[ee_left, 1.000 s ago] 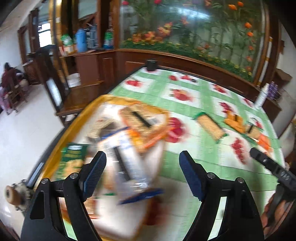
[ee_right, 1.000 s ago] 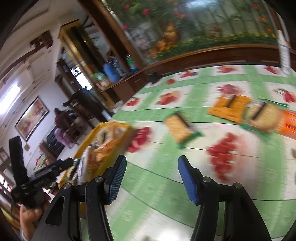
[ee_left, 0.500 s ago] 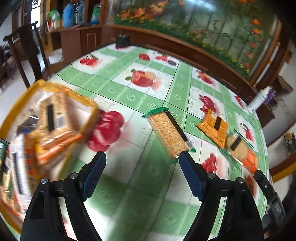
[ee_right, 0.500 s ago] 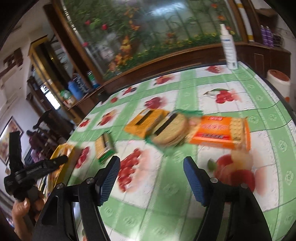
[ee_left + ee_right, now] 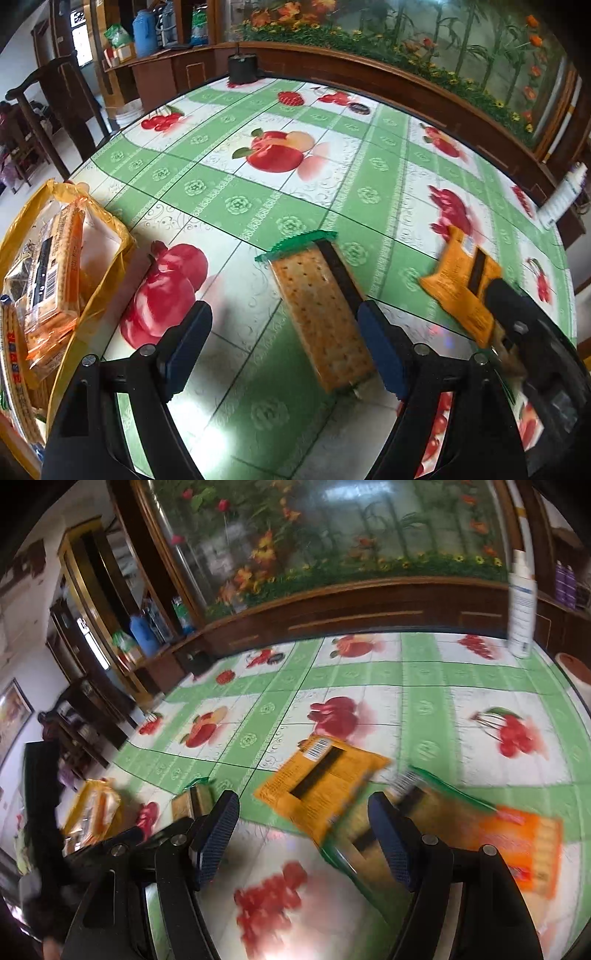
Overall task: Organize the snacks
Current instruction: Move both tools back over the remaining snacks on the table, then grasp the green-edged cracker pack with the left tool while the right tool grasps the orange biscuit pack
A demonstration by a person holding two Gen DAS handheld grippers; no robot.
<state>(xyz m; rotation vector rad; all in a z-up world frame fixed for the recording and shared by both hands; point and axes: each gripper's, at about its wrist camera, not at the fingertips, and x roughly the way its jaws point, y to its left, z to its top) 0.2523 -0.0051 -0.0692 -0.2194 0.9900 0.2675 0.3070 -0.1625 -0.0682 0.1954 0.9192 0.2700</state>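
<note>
The left gripper (image 5: 284, 349) hangs with jaws wide apart and empty, just above the near end of a green-edged cracker pack (image 5: 320, 314) lying flat on the fruit-print tablecloth (image 5: 236, 192). The right gripper (image 5: 303, 834) is likewise spread, over an orange packet (image 5: 321, 782) right of the pack. Left of the pack sits the yellow snack bag (image 5: 94, 236). The pack looks light, brittle, with slick film; gripping across its long sides seems safest.

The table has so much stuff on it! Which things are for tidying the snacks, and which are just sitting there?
For the job:
cracker pack
orange packet
bright orange biscuit pack
yellow bag already holding snacks
left gripper and right gripper, both open and empty

Just sitting there:
white spray bottle
small dark pot
wooden chair
</note>
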